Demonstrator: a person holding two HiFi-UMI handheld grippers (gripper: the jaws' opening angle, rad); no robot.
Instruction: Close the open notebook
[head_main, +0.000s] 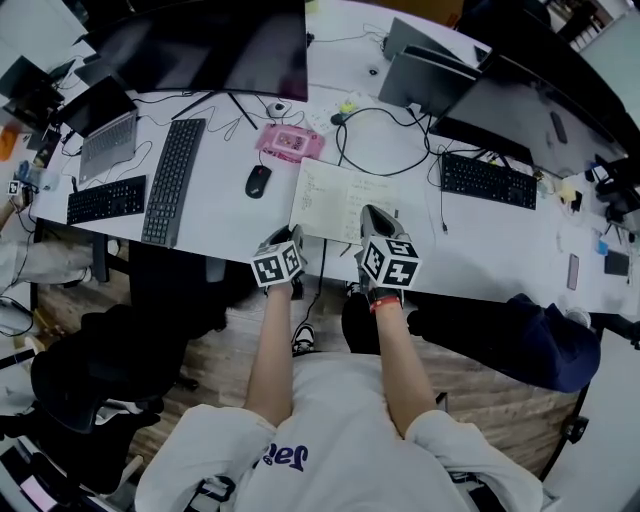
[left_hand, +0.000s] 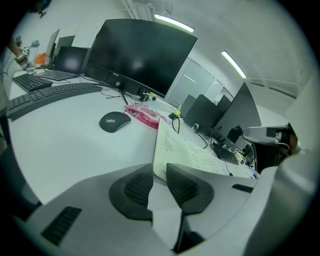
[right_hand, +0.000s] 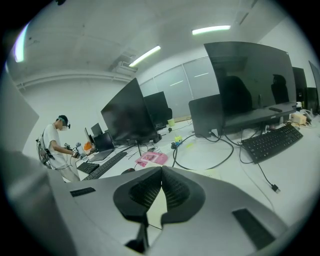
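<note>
Left gripper (left_hand: 160, 172), held in the person's left hand, has its two dark ribbed pads nearly together on the near left corner of the open white paper notebook (head_main: 335, 200). A pale sheet stands up between the pads and they look pressed on it, though whether it is one leaf or several cannot be told.

The notebook lies flat and open on the long white desk (head_main: 220, 215), close to its near edge and straight ahead of the person. A small black computer mouse (head_main: 258, 180) sits just to its left. A flat pink packet (head_main: 289, 142) lies beyond its far left corner, and a looping black cable (head_main: 339, 140) runs near its far edge.

The right gripper (right_hand: 161, 172) is closed at the tips with nothing seen between them. It is over the near right part of the notebook; whether it touches the page cannot be told.

Risks, as a judgement: a thin leaf could tear or slip free if swung over quickly. The whole notebook could slide across the smooth desk if the right side is not pinned. The folding half could also land on the right gripper if that stays over the page.
</note>
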